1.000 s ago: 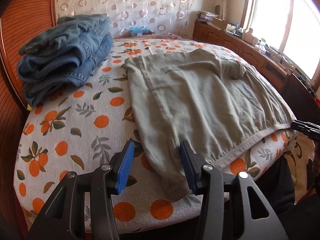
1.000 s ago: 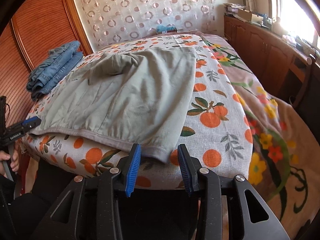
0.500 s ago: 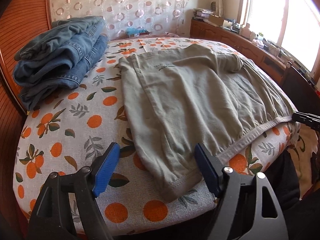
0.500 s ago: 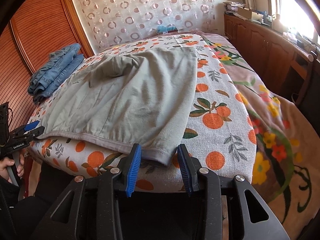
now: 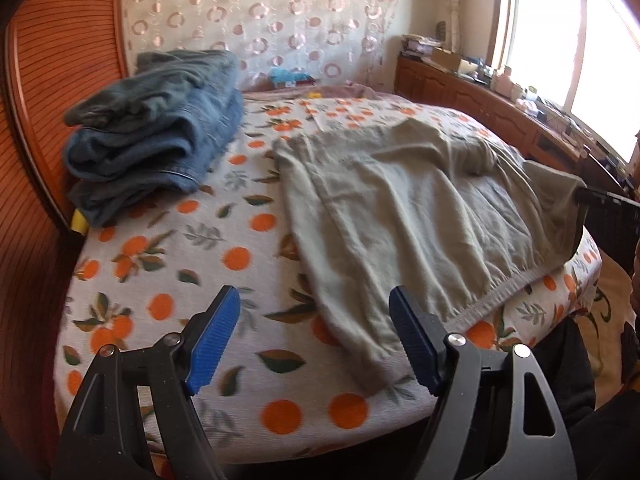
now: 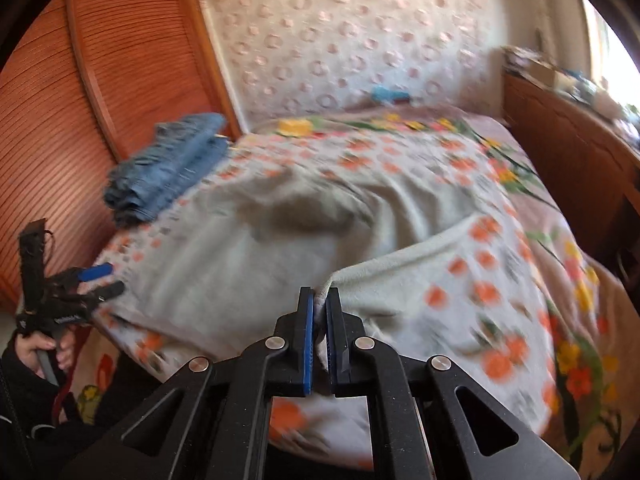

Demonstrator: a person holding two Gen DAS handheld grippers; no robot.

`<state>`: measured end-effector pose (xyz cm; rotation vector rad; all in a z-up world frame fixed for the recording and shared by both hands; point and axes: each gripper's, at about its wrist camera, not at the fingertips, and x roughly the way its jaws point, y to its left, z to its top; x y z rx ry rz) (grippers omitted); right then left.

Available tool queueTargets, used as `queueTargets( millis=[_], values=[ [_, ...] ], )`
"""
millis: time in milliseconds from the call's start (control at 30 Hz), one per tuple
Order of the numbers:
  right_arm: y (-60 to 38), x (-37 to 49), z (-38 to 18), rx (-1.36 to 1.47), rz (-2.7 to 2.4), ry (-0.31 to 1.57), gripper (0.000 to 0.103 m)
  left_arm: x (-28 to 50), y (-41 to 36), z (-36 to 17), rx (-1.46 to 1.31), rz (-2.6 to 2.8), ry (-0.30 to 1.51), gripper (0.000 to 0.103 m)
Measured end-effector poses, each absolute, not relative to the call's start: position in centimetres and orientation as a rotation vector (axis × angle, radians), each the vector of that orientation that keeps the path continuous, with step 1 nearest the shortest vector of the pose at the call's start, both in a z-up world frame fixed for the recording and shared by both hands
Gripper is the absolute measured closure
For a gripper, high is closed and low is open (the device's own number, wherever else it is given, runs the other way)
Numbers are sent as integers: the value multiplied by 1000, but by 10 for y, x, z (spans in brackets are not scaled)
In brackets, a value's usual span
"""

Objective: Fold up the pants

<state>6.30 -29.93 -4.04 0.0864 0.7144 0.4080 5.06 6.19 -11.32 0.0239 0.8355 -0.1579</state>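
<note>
Two grippers: right gripper (image 6: 319, 312) pinches pants (image 5: 408, 216) waistband corner, maybe blanket (image 5: 168, 280) too; left gripper (image 5: 314, 336) wide, empty. Fabric soft, light, drapey; grab near-left corner.

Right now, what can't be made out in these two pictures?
- Right wrist view: motion blur hides whether the right tongs, which have just closed on cloth, pinch only the pants or the bedspread too.
- Left wrist view: the right edge cuts off those tongs.
- Left wrist view: blur and folds hide how many jeans are stacked.

Grey-green pants (image 5: 404, 216), orange-print bedspread (image 5: 168, 280), blue jeans (image 5: 160, 136)
</note>
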Motion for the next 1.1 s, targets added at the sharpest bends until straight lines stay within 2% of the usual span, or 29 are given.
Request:
queueTargets(
  millis=[233, 500, 767, 900, 1100],
  values=[
    [-198, 81, -20, 20, 654, 674, 98, 49, 95, -102, -6, -80, 809, 25],
    [-122, 81, -39, -31, 816, 746, 97, 43, 116, -98, -29, -44, 804, 25],
    [-139, 84, -35, -52, 791, 790, 84, 46, 97, -100, -28, -90, 807, 25],
    [-156, 71, -28, -40, 741, 791, 70, 48, 80, -99, -15, -130, 807, 25],
    [-194, 56, -26, -33, 650, 789, 69, 49, 59, -95, 0, -180, 802, 25]
  ],
)
